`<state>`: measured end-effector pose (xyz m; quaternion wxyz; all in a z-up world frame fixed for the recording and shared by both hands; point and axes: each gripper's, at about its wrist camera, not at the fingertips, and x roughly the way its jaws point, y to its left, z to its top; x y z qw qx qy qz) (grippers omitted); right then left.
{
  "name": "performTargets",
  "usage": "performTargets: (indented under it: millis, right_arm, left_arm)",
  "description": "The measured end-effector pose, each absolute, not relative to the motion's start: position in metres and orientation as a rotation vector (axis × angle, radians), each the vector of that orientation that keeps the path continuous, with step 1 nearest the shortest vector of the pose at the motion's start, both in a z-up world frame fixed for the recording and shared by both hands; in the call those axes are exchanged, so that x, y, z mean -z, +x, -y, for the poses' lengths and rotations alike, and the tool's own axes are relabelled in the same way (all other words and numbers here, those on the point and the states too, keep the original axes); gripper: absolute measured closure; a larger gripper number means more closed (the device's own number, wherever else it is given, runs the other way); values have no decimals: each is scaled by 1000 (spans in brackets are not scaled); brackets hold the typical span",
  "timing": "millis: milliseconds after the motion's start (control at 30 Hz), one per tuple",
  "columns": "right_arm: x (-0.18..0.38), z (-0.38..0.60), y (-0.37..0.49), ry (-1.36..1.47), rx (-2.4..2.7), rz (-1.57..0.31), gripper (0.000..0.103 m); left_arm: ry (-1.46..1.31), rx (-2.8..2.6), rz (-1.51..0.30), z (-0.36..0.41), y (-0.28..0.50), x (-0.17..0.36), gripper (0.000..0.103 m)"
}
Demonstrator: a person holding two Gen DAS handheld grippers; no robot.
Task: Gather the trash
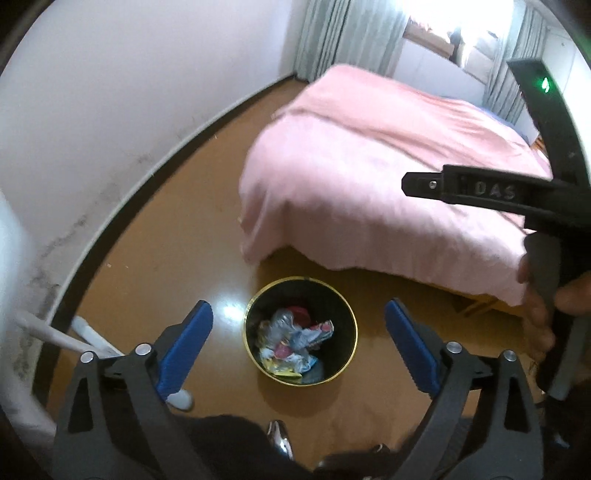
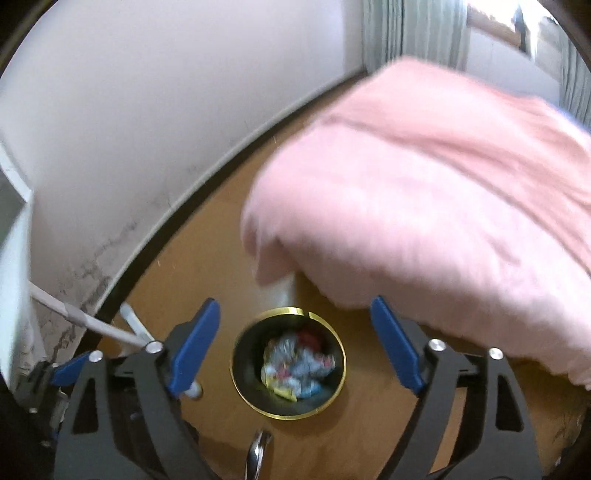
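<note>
1. Bedroom floor (image 1: 177, 236) of bare brown board, running between a pale scuffed wall (image 1: 110, 92) and a low bed under a pink cover (image 1: 369, 166); grey-green curtains (image 1: 332, 33) and a bright window at the far end.
2. Standing on that floor just off the bed's near corner: a round black bin (image 1: 301, 332) with a thin gold rim, upright, mouth open to both cameras, shown also from the right wrist (image 2: 288, 363).
3. Lying inside, a heap of crumpled trash (image 1: 295, 341): pale plastic film, wrappers in red, yellow and blue, something dark red toward the back. Filling the bottom only, well below the rim; blurred in the right view (image 2: 297, 369).
4. Judged from this: collecting looks largely done, with rubbish already in the bin and no loose litter visible on the stretch of floor shown. Left to do, probably: checking areas outside these views, or lifting the bin away. Hard to say which.
5. Left gripper (image 1: 299, 343) spread wide and holding nothing, blue pads (image 1: 186, 343) framing the bin from above.
6. Right gripper (image 2: 295, 350) likewise spread and carrying nothing, hanging over the bin; seen side-on from the left wrist (image 1: 461, 190), gripped by a bare hand (image 1: 543, 306).
7. Further out: white tubular legs (image 1: 88, 338) of some furniture by the wall, and a shiny metal piece (image 1: 279, 435) at the bottom edge, too unclear to identify.
</note>
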<state>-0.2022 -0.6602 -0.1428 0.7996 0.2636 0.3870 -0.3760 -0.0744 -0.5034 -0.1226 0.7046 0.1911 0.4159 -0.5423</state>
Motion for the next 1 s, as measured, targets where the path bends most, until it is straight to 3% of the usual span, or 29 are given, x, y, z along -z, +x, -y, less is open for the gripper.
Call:
performTargets:
  millis: [200, 433, 767, 1000]
  right_arm:
    - [93, 600, -147, 439, 626, -777, 21]
    - [47, 490, -34, 260, 287, -736, 21]
    - [13, 324, 60, 46, -107, -704, 21]
    - [21, 270, 76, -8, -222, -719, 21]
  left_arm:
    - [386, 1074, -808, 409, -44, 37, 10]
    - [303, 639, -714, 247, 23, -15, 9]
    - [55, 113, -721, 33, 38, -26, 9]
    - [9, -29, -718, -17, 21, -29, 9]
